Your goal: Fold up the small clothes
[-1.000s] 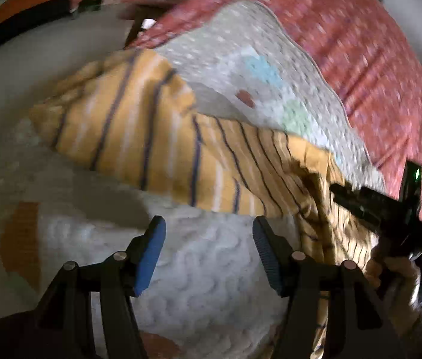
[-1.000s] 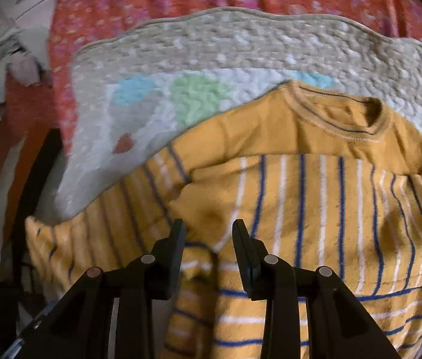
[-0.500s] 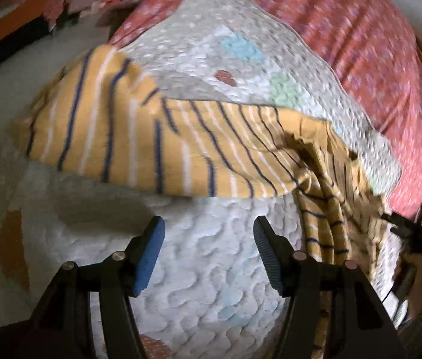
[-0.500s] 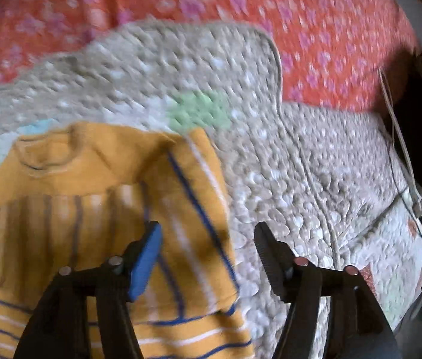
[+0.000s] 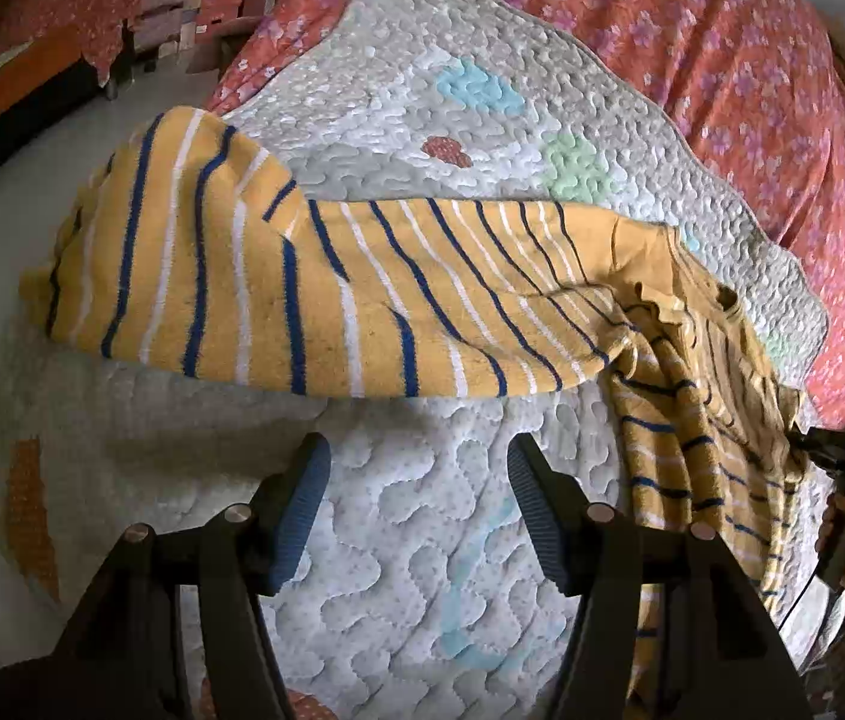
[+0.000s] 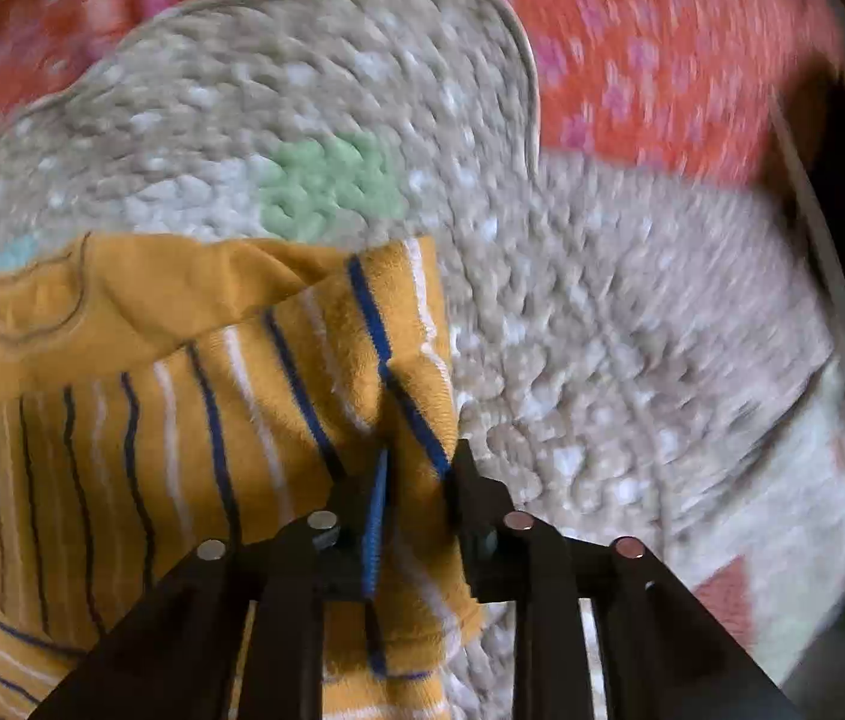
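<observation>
Right gripper [image 6: 416,480] has just been closing and now pinches the right edge of the striped yellow sweater [image 5: 362,300], cloth bunched between its pads. Left gripper [image 5: 416,492] hangs released over bare quilt [image 5: 422,570], near the sweater's lower side, holding nothing. The sweater lies spread across the quilt on the bed. To fold cleanly, the pinched edge should probably lift only slightly and travel leftward, landing square on the body without dragging it.
</observation>
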Motion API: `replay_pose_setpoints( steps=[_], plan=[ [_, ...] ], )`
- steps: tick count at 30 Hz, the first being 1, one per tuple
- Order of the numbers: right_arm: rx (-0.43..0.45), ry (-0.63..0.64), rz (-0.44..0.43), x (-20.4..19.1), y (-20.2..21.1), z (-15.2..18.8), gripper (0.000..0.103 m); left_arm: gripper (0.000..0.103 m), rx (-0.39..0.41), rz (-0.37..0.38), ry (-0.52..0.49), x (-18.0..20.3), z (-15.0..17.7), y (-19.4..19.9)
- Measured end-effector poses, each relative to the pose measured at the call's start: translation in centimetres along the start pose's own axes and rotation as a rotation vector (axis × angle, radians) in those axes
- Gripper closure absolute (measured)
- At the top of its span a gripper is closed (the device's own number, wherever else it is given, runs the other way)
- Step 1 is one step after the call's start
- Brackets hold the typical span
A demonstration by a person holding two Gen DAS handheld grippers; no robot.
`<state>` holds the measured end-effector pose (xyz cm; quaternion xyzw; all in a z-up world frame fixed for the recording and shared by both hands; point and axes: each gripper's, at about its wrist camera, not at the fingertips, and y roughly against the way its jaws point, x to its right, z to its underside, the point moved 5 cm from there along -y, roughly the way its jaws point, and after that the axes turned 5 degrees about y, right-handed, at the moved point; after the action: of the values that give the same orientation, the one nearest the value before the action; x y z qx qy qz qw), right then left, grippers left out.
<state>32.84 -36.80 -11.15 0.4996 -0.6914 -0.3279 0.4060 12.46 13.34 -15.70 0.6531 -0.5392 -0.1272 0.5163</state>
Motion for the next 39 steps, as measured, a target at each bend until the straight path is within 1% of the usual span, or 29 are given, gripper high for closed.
replay_pose_setpoints(
  steps=[1, 2, 3, 4, 5, 6, 7, 8, 9, 10, 12, 13, 15, 17, 19, 20, 21, 22, 24, 25, 26, 27, 28, 29, 30, 32, 34, 37, 39],
  plan=[
    [0.037, 0.022, 0.04, -0.6, 1.4, -0.1, 0.076, 0.042, 0.009, 0.002, 0.026, -0.7, -0.3, 0.4],
    [0.115, 0.038, 0.084, -1.5, 4.2, -0.3, 0.071, 0.042, 0.023, 0.0, 0.05, -1.3, -0.6, 0.9],
    [0.163, 0.043, 0.092, -2.3, 5.9, -0.5, 0.068, 0.042, 0.045, -0.004, 0.085, -2.2, -0.9, 1.6],
    [0.211, 0.054, 0.061, -3.9, 7.9, -0.4, 0.063, 0.042, 0.08, -0.02, 0.128, -3.4, -1.4, 2.5],
    [0.239, 0.088, -0.037, -6.4, 9.9, -0.5, 0.062, 0.042, 0.118, -0.056, 0.171, -4.8, -1.8, 3.6],
    [0.243, 0.128, -0.124, -8.8, 11.2, -0.2, 0.061, 0.042, 0.161, -0.113, 0.218, -6.4, -2.1, 4.8],
    [0.242, 0.207, -0.244, -12.6, 12.9, 0.3, 0.058, 0.042, 0.193, -0.15, 0.267, -7.9, -2.4, 6.0],
    [0.239, 0.298, -0.35, -16.5, 14.6, 1.4, 0.054, 0.042, 0.221, -0.154, 0.333, -9.5, -2.6, 7.3],
    [0.237, 0.373, -0.422, -19.7, 16.0, 2.3, 0.053, 0.042, 0.247, -0.134, 0.422, -11.6, -2.7, 9.0],
    [0.237, 0.464, -0.491, -23.7, 17.8, 3.8, 0.053, 0.042, 0.264, -0.138, 0.458, -12.9, -2.8, 10.3],
    [0.245, 0.655, -0.61, -31.9, 21.5, 7.8, 0.052, 0.042, 0.324, -0.166, 0.495, -15.3, -3.2, 13.4],
    [0.249, 0.724, -0.649, -34.8, 22.9, 9.3, 0.052, 0.042, 0.368, -0.189, 0.503, -16.8, -3.4, 15.7],
    [0.268, 0.884, -0.724, -41.5, 25.7, 13.1, 0.051, 0.042, 0.423, -0.217, 0.525, -19.3, -3.5, 18.8],
    [0.312, 1.031, -0.75, -47.3, 28.1, 16.7, 0.046, 0.04, 0.451, -0.231, 0.553, -21.6, -3.4, 21.0],
    [0.344, 1.159, -0.753, -52.0, 29.3, 20.0, 0.044, 0.039, 0.485, -0.238, 0.611, -24.4, -2.8, 23.5],
    [0.367, 1.226, -0.741, -54.7, 29.7, 21.8, 0.041, 0.038, 0.493, -0.241, 0.624, -25.0, -2.6, 24.0],
    [0.386, 1.28, -0.725, -56.2, 29.6, 23.0, 0.039, 0.037, 0.501, -0.246, 0.642, -26.0, -2.4, 24.6],
    [0.422, 1.355, -0.666, -58.4, 29.2, 24.7, 0.037, 0.037, 0.503, -0.248, 0.659, -26.8, -2.0, 25.0],
    [0.48, 1.427, -0.539, -60.7, 27.4, 26.0, 0.037, 0.037, 0.497, -0.239, 0.681, -27.8, -1.5, 25.2],
    [0.482, 1.447, -0.483, -61.8, 26.5, 26.4, 0.037, 0.037, 0.488, -0.231, 0.688, -28.3, -1.3, 25.1],
    [0.464, 1.461, -0.409, -62.5, 24.9, 26.4, 0.039, 0.037, 0.481, -0.226, 0.69, -28.3, -1.2, 24.9],
    [0.437, 1.463, -0.374, -63.1, 23.9, 26.6, 0.043, 0.037, 0.47, -0.22, 0.693, -28.3, -1.1, 24.6],
    [0.411, 1.435, -0.423, -62.9, 23.7, 26.4, 0.077, 0.037, 0.461, -0.216, 0.694, -28.3, -1.1, 24.4],
    [0.385, 1.384, -0.453, -62.2, 23.9, 25.7, 0.095, 0.037, 0.458, -0.212, 0.692, -28.1, -1.0, 24.3],
    [0.367, 1.336, -0.453, -61.8, 24.4, 24.8, 0.095, 0.037, 0.458, -0.208, 0.687, -27.8, -1.1, 24.2],
    [0.369, 1.222, -0.549, -59.9, 26.8, 22.7, 0.095, 0.037, 0.455, -0.193, 0.675, -27.4, -1.4, 24.2],
    [0.378, 1.107, -0.616, -57.4, 29.4, 19.9, 0.096, 0.037, 0.445, -0.156, 0.65, -25.8, -1.8, 24.1],
    [0.386, 0.869, -0.697, -51.1, 31.9, 13.2, 0.095, 0.037, 0.432, -0.112, 0.591, -22.8, -2.5, 23.9],
    [0.372, 0.674, -0.708, -44.4, 31.6, 7.8, 0.095, 0.036, 0.415, -0.08, 0.545, -20.5, -3.1, 23.5]
  ],
)
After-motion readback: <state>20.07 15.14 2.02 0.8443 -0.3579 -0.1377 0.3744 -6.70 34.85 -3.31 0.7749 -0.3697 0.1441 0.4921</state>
